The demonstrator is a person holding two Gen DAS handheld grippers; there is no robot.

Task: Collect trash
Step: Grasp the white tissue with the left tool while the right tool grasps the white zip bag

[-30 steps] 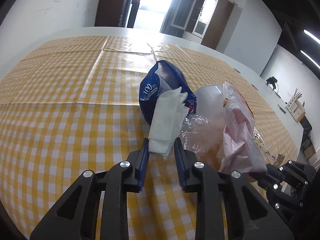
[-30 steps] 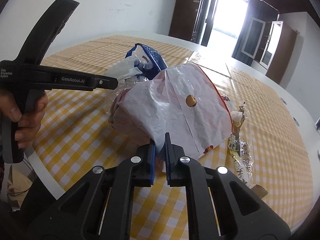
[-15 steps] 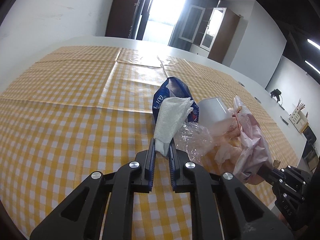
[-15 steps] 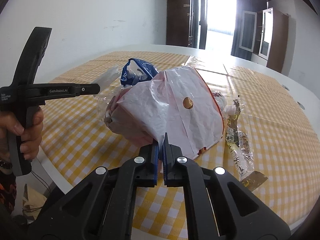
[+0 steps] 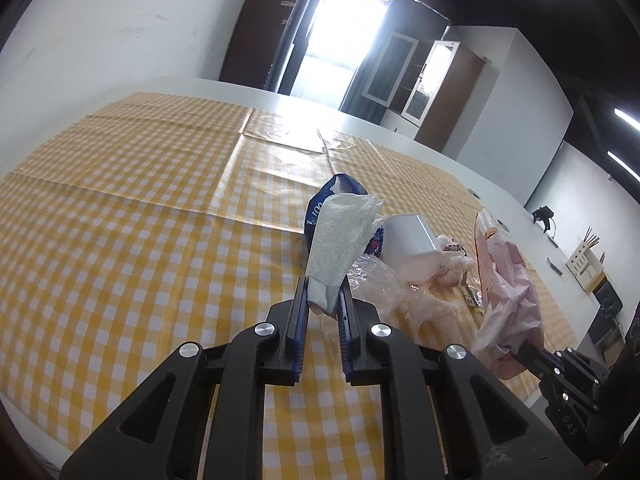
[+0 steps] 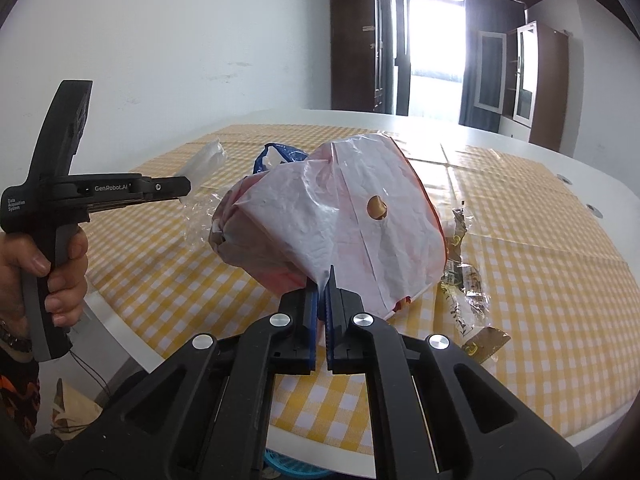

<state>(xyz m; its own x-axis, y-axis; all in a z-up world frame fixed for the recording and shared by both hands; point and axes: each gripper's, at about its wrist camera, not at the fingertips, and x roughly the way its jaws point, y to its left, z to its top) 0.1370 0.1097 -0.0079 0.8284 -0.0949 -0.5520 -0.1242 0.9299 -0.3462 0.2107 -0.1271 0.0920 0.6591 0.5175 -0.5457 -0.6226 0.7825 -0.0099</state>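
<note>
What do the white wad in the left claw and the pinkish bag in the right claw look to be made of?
White wad: looks like soft, matte tissue or paper towel; an embossed dimple pattern and ragged crumpled edges show. Pinkish bag: thin plastic film, slightly glossy and translucent, finely wrinkled, with a punched round hole and a red edge.

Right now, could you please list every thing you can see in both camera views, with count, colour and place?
paper napkin: 1, white, clamped in the left gripper above the cloth
plastic bag: 1, white-pink with red edge, pinched by the right gripper
snack packet: 1, blue, behind the napkin
plastic cup: 1, white, on its side beside the bag
clear film: 1, transparent, crumpled by the cup
wrapper: 1, clear with print, right of the bag
tablecloth: 1, yellow-white check, over the white table
left gripper: black, shut on the napkin
right gripper: black, shut on the bag
hand: 1, holding the left gripper's handle
</note>
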